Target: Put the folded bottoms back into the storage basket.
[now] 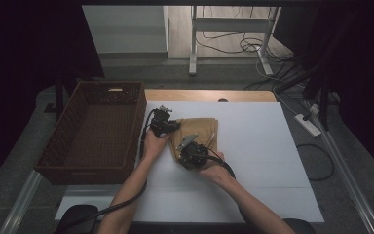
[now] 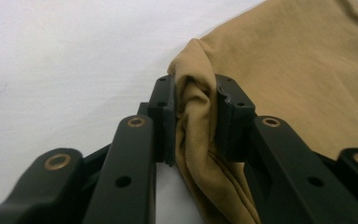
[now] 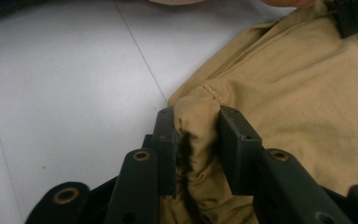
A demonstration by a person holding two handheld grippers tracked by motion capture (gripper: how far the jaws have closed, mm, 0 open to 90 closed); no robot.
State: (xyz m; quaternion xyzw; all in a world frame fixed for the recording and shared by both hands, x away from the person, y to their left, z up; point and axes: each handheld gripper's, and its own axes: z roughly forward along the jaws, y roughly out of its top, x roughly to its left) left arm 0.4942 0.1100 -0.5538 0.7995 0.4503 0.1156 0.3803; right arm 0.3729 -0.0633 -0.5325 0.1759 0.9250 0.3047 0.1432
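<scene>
Partly hidden, tan cloth [image 1: 200, 132] fills both grippers.

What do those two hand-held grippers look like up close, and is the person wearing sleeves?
Both are black. The left gripper and right gripper each have two flat, blocky jaws on hinged bars with brass-coloured pivot rings and small screw holes. A thick black cable trails from the left one; the right carries a grey three-cornered plate. The forearms are bare, no sleeves in view.
</scene>
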